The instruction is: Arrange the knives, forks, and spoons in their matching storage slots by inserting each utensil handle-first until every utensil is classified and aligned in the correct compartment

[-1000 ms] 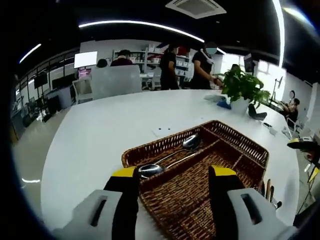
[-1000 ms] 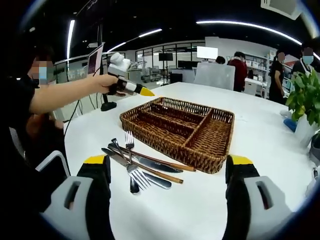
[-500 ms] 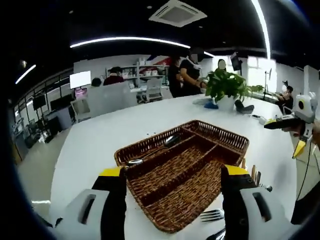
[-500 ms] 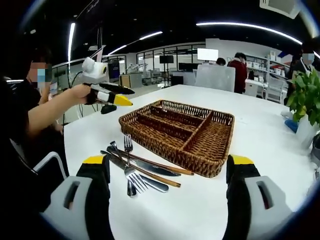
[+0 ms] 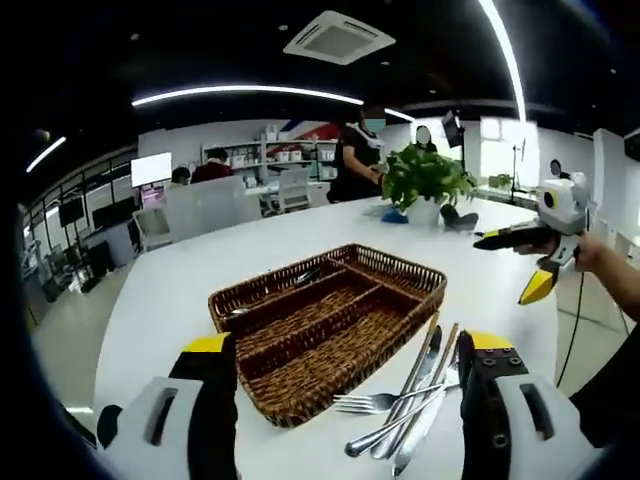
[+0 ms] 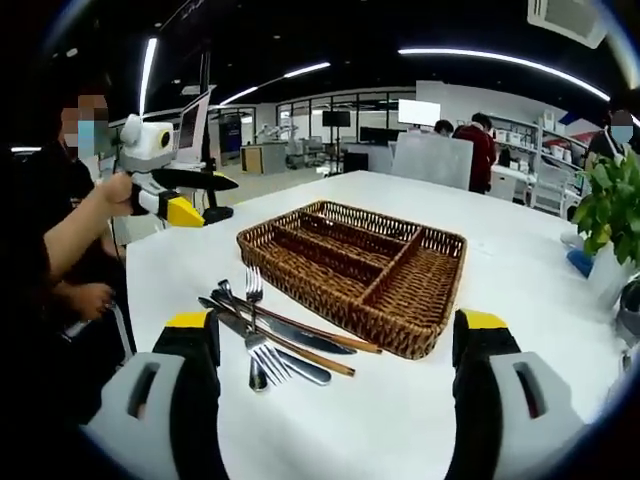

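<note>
Sitting on a white table (image 5: pixel 190 280), a wicker tray (image 5: pixel 330 330) with woven dividers takes the middle of the left gripper view, and the left gripper (image 5: pixel 345 380) rises from 6 o'clock with its yellow-tipped jaws spread wide and nothing between them. Two spoons (image 5: pixel 290 283) lie in the long compartment along the tray's far side, toward 11 o'clock. Just beside the tray's near corner, at about 5 o'clock, loose cutlery (image 5: pixel 410 400) lies in a pile on the table: a fork (image 5: pixel 365 403) with its tines toward the tray, and knives with wooden handles pointing away toward 1 o'clock. At 3 o'clock the right gripper (image 5: pixel 535 262) is held up in a hand, well above the table, its jaws parted. A potted plant (image 5: pixel 425 180) stands at the table's far edge near 1 o'clock. In the right gripper view the left gripper (image 6: pixel 185 195) shows at 10 o'clock, held by a person clear of the tray, jaws apart. The cutlery pile (image 6: pixel 275 340) lies at about 7 o'clock, touching or nearly touching the tray's near rim, with forks (image 6: pixel 258 330) crossing the knife blades. The tray (image 6: pixel 355 270) sits at centre. The right gripper (image 6: pixel 335 350) comes up from 6 o'clock, jaws wide open and empty, straddling the pile and the tray's near corner.
</note>
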Available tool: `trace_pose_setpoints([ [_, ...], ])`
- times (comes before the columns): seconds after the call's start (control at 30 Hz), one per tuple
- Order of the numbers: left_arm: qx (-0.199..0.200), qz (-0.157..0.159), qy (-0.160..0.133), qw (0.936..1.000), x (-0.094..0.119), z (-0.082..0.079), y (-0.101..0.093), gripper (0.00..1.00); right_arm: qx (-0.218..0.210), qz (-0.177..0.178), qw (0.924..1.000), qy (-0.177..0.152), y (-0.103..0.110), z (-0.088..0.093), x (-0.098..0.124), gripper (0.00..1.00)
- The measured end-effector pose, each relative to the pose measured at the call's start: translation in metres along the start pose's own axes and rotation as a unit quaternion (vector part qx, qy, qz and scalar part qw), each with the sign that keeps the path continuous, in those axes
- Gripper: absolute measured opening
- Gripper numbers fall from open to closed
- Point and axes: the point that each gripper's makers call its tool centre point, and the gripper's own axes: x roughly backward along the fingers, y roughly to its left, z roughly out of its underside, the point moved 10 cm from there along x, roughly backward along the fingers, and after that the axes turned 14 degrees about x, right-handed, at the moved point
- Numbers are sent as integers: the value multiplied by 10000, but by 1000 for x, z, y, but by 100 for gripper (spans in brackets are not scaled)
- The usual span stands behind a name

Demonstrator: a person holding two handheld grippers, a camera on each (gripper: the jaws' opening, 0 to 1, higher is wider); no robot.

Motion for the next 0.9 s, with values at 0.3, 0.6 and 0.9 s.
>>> trace_pose_setpoints([
  [0.3, 150, 35, -59, 9999, 15, 17, -24, 99, 148, -28, 9999, -24, 2, -2, 2, 100],
  [0.6, 78, 31, -102, 9999, 27, 21, -34, 99, 213, 38, 9998, 0, 1, 2, 6, 100],
  [0.9, 103, 54, -45, 9999, 25, 25, -34, 99, 194, 28, 9998, -6, 1, 2, 6, 100],
])
